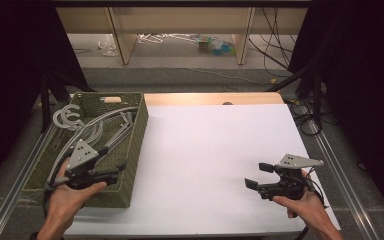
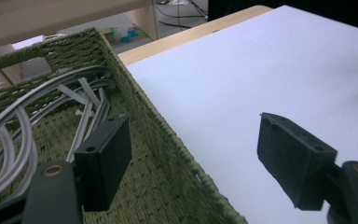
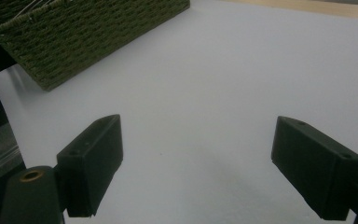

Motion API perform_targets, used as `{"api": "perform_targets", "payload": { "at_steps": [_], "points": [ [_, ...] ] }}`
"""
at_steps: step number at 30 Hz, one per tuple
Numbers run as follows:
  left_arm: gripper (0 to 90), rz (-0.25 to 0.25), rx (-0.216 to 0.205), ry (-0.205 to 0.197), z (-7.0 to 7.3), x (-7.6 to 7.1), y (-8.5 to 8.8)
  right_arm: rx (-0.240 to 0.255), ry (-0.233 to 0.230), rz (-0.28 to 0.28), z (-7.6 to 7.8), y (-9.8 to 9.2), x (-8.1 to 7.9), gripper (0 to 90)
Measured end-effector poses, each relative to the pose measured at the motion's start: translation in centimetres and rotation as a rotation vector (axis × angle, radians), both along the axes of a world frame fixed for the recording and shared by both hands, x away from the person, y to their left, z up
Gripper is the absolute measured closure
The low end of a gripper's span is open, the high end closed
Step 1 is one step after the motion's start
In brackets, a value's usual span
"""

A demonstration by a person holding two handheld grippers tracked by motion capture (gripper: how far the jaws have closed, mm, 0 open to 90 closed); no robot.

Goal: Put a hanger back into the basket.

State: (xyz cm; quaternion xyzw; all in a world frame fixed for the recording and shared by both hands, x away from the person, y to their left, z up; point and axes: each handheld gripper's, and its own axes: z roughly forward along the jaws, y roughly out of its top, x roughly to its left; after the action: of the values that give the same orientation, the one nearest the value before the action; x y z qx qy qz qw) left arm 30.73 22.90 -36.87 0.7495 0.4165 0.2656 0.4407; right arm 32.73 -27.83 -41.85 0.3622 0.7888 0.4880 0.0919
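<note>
A green woven basket (image 1: 139, 131) stands on the table's left side and holds several grey plastic hangers (image 1: 101, 125). Their hooks (image 1: 66, 118) poke over its far left rim. My left gripper (image 1: 119, 172) hovers open at the basket's near right corner. In the left gripper view its jaws straddle the basket's right wall (image 2: 168, 154), one over the hangers (image 2: 37, 109), one over the white tabletop, with nothing between them. My right gripper (image 1: 258, 175) is open above the bare white surface at the front right, pointing left toward the basket (image 3: 88, 32), which sits well away from it.
The white tabletop (image 1: 215, 150) stretches between basket and right gripper, with a wooden strip (image 1: 210, 98) along its far edge. Metal rails (image 1: 337, 170) run along both sides. Beyond the table are floor clutter, cables and wooden shelf legs (image 1: 242, 35).
</note>
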Motion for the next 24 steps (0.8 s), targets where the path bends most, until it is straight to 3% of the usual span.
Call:
{"api": "perform_targets", "payload": {
  "at_steps": [3,8,9,11,12,14,16,18,24],
  "points": [
    [24.5,-0.006,0.006,-0.008,-0.2,-1.0,-0.3,-0.004,0.005,-0.012,0.1,0.1,-0.3,17.3],
    [24.7,0.018,0.035,-0.042,-0.4,-2.7,-0.1,0.017,-0.032,-0.022,0.0,0.5,-0.7,17.4],
    [24.9,0.017,0.038,-0.047,-0.4,-3.0,0.1,-0.001,-0.021,-0.015,0.1,0.5,-0.9,17.4],
    [25.3,0.025,-0.029,-0.032,-0.6,-3.6,0.4,-0.011,-0.028,-0.02,0.1,0.6,-1.2,17.4],
    [25.3,0.021,-0.043,-0.031,-0.7,-3.8,0.4,-0.008,-0.022,-0.019,0.1,0.7,-1.4,17.4],
    [25.4,0.001,-0.08,-0.025,-1.2,-4.2,0.2,-0.007,-0.041,-0.019,0.0,0.8,-1.5,17.4],
    [25.4,-0.01,-0.103,-0.046,-1.5,-4.5,-0.2,-0.001,-0.043,-0.021,-0.1,0.8,-1.8,17.4],
    [24.7,-0.031,-0.084,-0.055,-2.1,-4.9,-1.2,-0.018,-0.046,-0.028,0.0,0.8,-2.0,17.4],
    [23.8,-0.108,-0.066,-0.05,-4.0,-5.3,-3.8,0.001,-0.068,-0.028,0.0,0.7,-2.9,17.3]
  ]
}}
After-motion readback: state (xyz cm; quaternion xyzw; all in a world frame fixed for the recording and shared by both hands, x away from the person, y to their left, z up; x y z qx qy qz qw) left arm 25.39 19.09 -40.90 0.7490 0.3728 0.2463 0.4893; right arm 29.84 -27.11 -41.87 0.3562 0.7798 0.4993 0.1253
